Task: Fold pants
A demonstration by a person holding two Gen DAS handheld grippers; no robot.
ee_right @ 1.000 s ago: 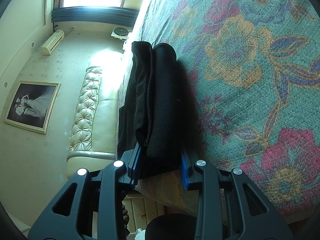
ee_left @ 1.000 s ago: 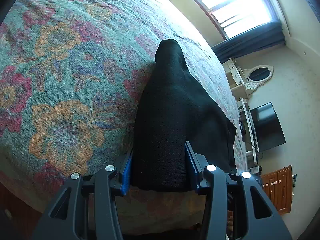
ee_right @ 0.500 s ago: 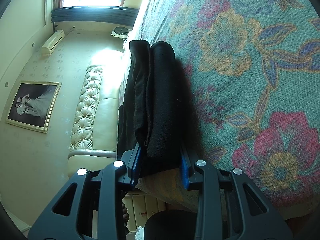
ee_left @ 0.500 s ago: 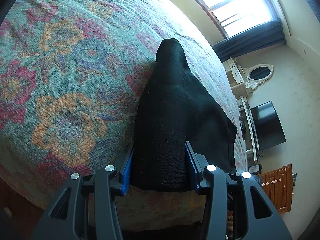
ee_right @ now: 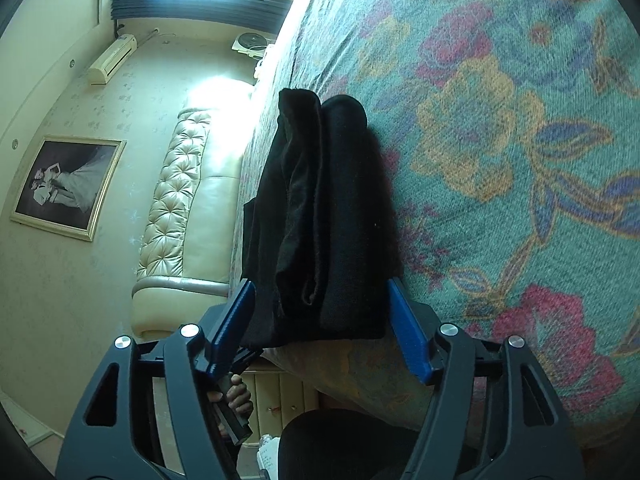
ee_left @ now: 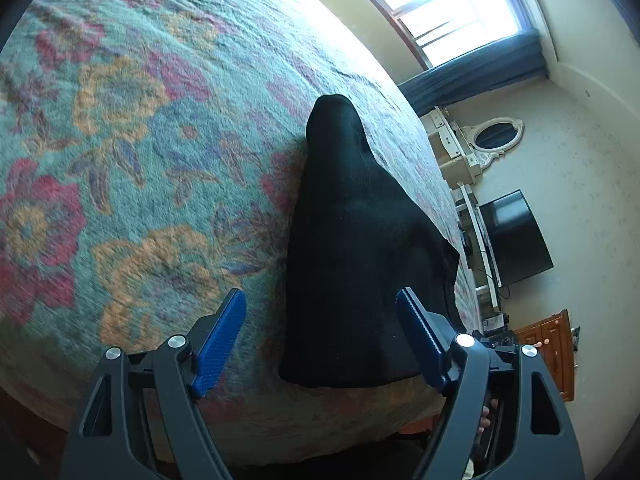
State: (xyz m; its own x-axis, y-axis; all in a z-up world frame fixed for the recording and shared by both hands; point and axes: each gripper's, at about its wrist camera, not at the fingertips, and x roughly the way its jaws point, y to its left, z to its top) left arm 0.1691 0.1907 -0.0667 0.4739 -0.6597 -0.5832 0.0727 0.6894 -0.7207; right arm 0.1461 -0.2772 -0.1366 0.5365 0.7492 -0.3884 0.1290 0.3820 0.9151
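The black pants (ee_left: 356,248) lie folded into a thick bundle on the floral bedspread (ee_left: 132,152), near the bed's front edge. My left gripper (ee_left: 320,336) is open, its blue pads (ee_left: 222,336) spread to either side of the bundle's near end, the left pad clear of the cloth. In the right wrist view the pants (ee_right: 320,216) show stacked layers. My right gripper (ee_right: 320,324) is open too, with its pads (ee_right: 408,332) standing just outside the bundle's near end.
The bedspread (ee_right: 500,140) stretches away beyond the pants. A tufted headboard (ee_right: 176,200) and framed picture (ee_right: 66,186) are on one side. A television (ee_left: 516,236), mirror and wooden cabinet (ee_left: 548,352) stand on the other. The bed's edge lies under both grippers.
Both grippers were shut on the near end of the pants and have opened. The bundle now rests on the bedspread, let go.
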